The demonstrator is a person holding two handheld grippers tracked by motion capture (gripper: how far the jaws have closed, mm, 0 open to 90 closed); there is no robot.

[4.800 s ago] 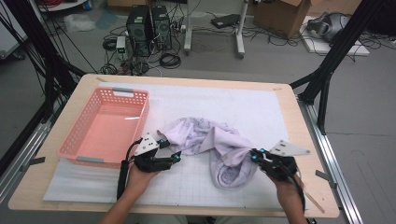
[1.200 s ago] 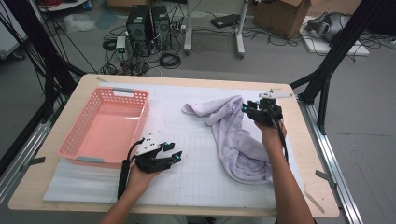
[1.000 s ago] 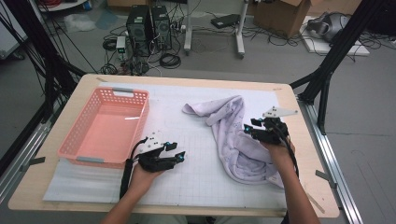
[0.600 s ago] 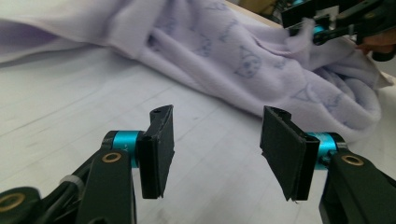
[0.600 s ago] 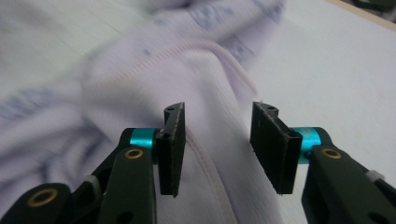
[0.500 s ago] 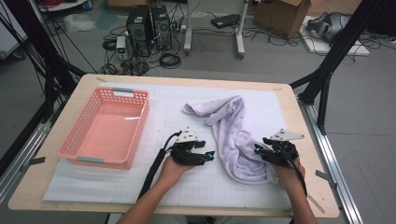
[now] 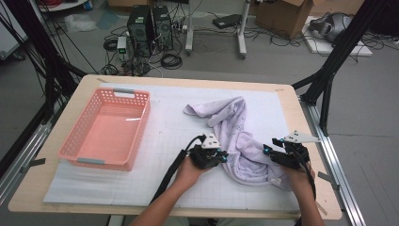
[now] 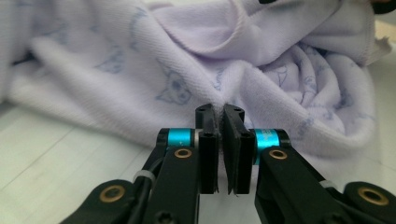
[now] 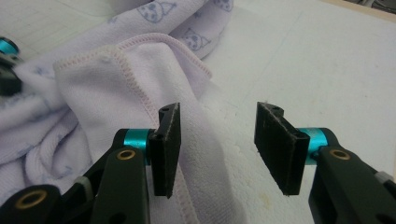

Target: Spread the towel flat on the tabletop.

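on the white table mat [image 7: 160,136] both hands lie low at the towel [image 7: 240,136]. left gripper [image 8: 221,114] jaws just closed together, towel right ahead; right gripper [image 9: 217,123] jaws apart, opening, towel edge between.

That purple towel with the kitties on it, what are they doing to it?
A person at the table is working on the towel with a gripper in each hand. The left gripper has just closed its jaws at the towel's edge; whether cloth is pinched between them is hard to tell. The right gripper has been opening and hangs over a stitched edge. The pink basket sits off to the left.
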